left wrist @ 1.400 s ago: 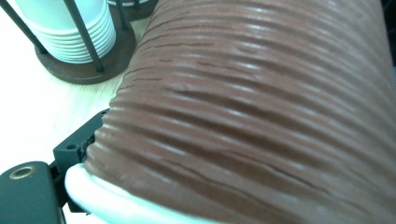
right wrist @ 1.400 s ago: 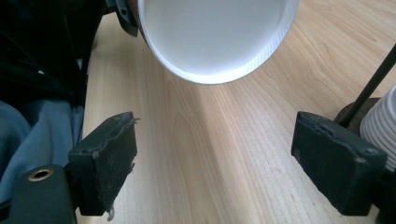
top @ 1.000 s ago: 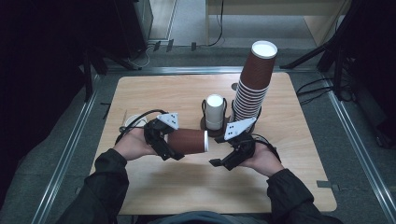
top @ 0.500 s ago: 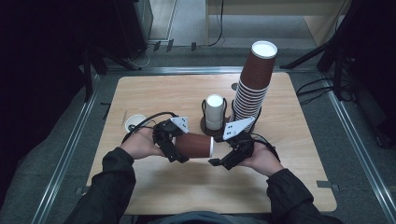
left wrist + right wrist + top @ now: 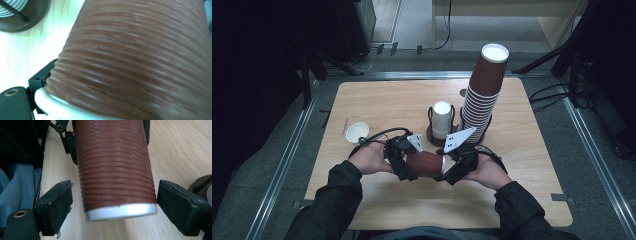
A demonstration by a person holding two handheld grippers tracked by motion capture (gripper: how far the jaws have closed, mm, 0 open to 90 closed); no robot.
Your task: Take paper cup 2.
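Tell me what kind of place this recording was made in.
Probably a lab or data-collection rig, not a café: a lone wooden table between metal floor rails, cables on grey carpet, and a staged stack of ribbed paper cups.

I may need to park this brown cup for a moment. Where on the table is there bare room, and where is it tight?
Free: the far left of the table, beyond the small white cup; the right side past the tall cup stack; the near strip in front of the forearms. Crowded: the middle, where the holder with the white cup, the stack and both grippers around the brown cup sit close together.
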